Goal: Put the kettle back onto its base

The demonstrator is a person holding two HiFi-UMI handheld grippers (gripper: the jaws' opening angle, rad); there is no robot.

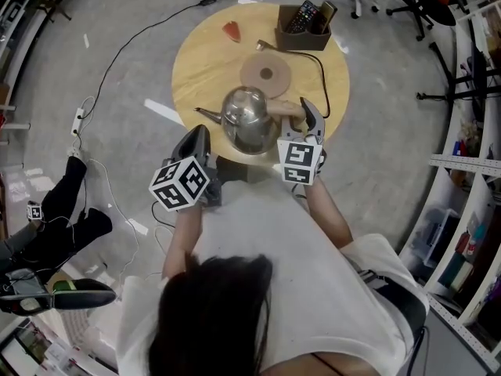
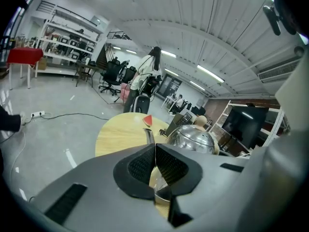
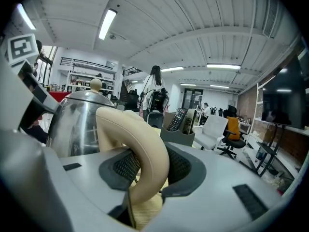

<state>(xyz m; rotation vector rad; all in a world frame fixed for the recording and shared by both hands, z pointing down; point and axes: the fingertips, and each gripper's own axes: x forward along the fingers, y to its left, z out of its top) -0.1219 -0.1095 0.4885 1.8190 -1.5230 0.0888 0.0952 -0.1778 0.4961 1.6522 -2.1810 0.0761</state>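
Observation:
A shiny steel kettle (image 1: 247, 120) with a thin spout pointing left sits over the near part of a round wooden table (image 1: 200, 61). Its round tan base (image 1: 265, 75) lies just beyond it, bare. My right gripper (image 1: 308, 121) is shut on the kettle's beige handle (image 1: 286, 108); in the right gripper view the curved handle (image 3: 140, 149) fills the gap between the pads of the right gripper (image 3: 147, 170), with the kettle body (image 3: 72, 124) to the left. My left gripper (image 1: 197, 141) hovers at the table's near left edge, left of the kettle (image 2: 193, 138), and this left gripper (image 2: 155, 166) is shut on nothing.
A brown box of remote controls (image 1: 304, 26) stands at the table's far side and a red wedge (image 1: 232, 31) lies left of it. A black cable (image 1: 323, 84) runs from the base past the right rim. Cords and a power strip (image 1: 77, 121) lie on the floor; shelving (image 1: 470, 163) stands at right.

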